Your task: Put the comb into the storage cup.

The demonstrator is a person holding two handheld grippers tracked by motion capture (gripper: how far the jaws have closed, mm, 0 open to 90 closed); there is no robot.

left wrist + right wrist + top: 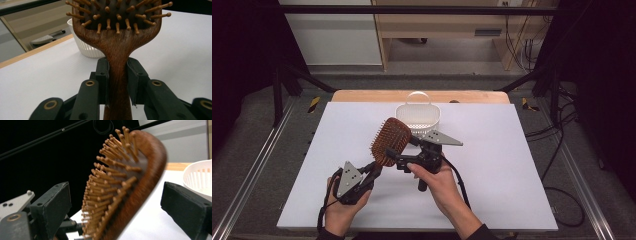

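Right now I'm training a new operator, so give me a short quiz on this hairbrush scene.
1. True or false: the left gripper is clamped on the handle of the hairbrush.
2. What stands on the table behind the brush? A) white basket B) blue mug C) cardboard box
3. The right gripper has a finger on each side of the brush's ____, without touching it.

Key: 1 true; 2 A, the white basket; 3 head.

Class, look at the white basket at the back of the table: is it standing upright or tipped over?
Upright. The basket stands on its base on the table, its opening facing up and its handle arching over the top.
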